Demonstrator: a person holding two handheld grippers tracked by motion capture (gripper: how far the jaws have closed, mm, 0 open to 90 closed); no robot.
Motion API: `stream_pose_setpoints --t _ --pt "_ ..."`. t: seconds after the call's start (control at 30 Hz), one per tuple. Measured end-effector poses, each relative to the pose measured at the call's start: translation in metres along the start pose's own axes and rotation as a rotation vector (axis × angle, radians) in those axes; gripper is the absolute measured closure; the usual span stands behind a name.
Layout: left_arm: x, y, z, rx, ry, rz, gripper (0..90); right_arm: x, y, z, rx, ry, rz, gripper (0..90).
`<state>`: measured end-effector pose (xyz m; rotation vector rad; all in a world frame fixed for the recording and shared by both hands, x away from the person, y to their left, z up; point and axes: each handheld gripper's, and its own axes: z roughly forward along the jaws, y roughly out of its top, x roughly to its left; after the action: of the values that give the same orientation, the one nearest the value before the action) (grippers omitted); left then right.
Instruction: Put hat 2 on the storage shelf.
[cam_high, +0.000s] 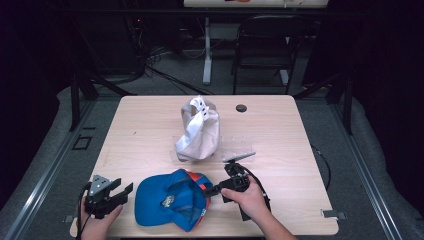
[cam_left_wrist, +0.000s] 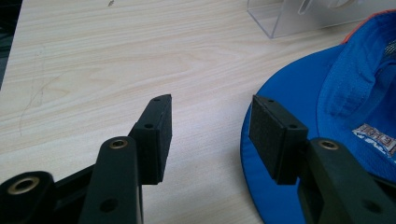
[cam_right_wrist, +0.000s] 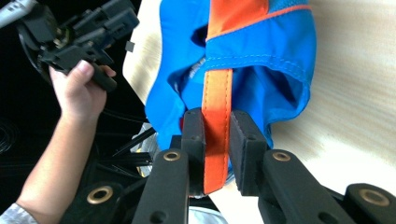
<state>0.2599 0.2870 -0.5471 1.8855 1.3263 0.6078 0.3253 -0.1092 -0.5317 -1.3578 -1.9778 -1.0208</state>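
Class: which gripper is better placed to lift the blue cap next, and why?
Right. The right gripper is shut on the blue cap's orange strap; the left gripper is open, empty, beside its brim.

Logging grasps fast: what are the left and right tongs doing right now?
Left tongs: open, holding nothing, beside the blue cap's brim.
Right tongs: closed on the cap's orange strap.

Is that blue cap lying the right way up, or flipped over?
Flipped over. The blue cap lies crown down on the table, its inside and label facing up, while the right tongs pinch its orange strap.
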Motion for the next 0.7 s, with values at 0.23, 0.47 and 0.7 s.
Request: stream_pose_setpoints --t 0.23,0.47,0.7 --pt "0.001 0.000 0.000 -0.009 -0.001 -0.002 50.2 0.015 0.015 -0.014 0.005 0.011 -0.001 77.4" --pt "0.000 0.000 0.000 -0.005 0.000 0.003 50.2 0.036 0.031 -0.027 0.015 -0.032 -0.029 77.5" --pt "0.000 0.000 0.000 -0.011 0.001 0.000 50.2 0.045 0.040 -0.037 0.026 -0.032 -0.006 77.5"
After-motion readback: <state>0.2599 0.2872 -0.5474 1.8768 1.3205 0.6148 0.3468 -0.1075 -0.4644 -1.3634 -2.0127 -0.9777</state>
